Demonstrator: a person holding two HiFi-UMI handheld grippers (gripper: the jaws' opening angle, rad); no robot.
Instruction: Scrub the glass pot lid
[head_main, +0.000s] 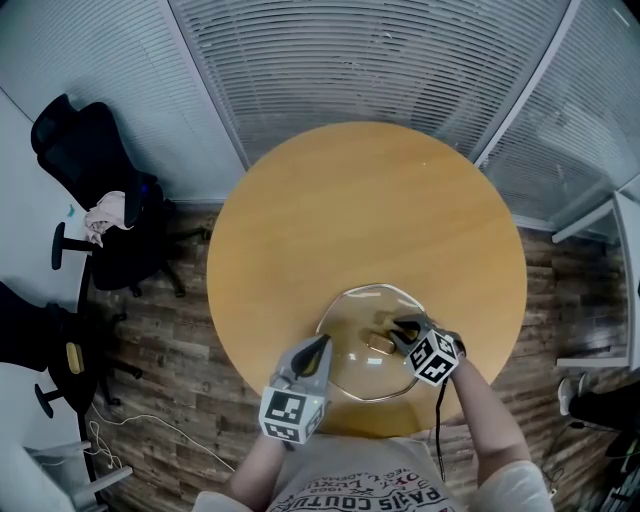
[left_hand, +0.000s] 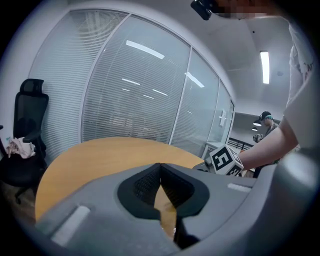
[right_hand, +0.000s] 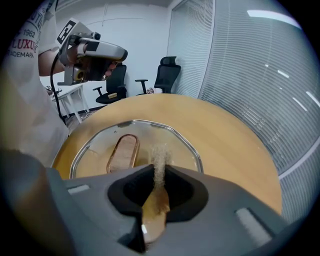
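The glass pot lid (head_main: 352, 362) lies flat on the round wooden table (head_main: 360, 210), near its front edge, with a wooden handle (right_hand: 124, 152) at its centre. My right gripper (head_main: 400, 328) hovers over the lid's right part, shut on a small wooden brush (right_hand: 159, 159) whose bristles stick out past the jaws towards the lid (right_hand: 176, 140). My left gripper (head_main: 322, 342) is held above the lid's left rim, jaws closed tip to tip (left_hand: 161, 172) with nothing seen between them. It also shows raised at the upper left of the right gripper view (right_hand: 92, 52).
Black office chairs (head_main: 100, 215) stand on the wood floor left of the table. Glass walls with blinds (head_main: 380, 60) run behind it. A person (left_hand: 265, 125) stands far off in the left gripper view. The table's front edge is close to my body.
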